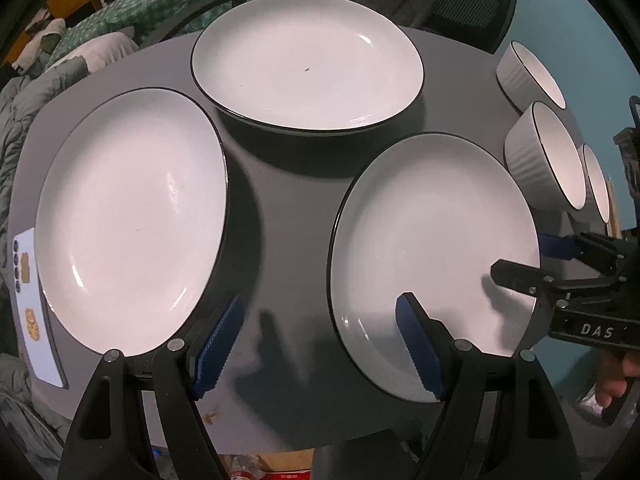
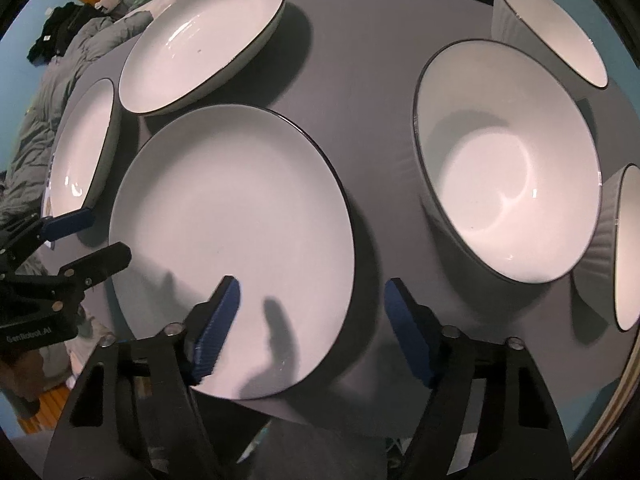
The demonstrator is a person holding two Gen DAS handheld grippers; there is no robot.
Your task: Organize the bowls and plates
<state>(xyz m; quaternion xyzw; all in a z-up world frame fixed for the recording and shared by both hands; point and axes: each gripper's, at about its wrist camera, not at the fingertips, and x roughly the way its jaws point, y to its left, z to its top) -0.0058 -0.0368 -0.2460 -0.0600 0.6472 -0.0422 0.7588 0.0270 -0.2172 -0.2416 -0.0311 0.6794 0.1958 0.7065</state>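
1. White with thin dark rims, 3 plates sit on the round grey table (image 1: 296,184): the left plate (image 1: 132,220) near the left edge, the far plate (image 1: 308,62) toward the far edge, the near plate (image 1: 434,256) by the near edge.
2. Between left plate and near plate, the left gripper (image 1: 320,346) hovers with fingers spread wide; its right blue pad overlaps the near plate's rim, nothing held.
3. At the near plate's right rim, the right gripper (image 2: 312,328) is spread too, one pad above the plate, the other above bare table, grasping nothing.
4. Along the right edge stand 3 ribbed white bowls: far bowl (image 2: 552,32), middle bowl (image 2: 508,160), and near bowl (image 2: 624,248), close together.
5. A card (image 1: 32,308) lies at the left edge.
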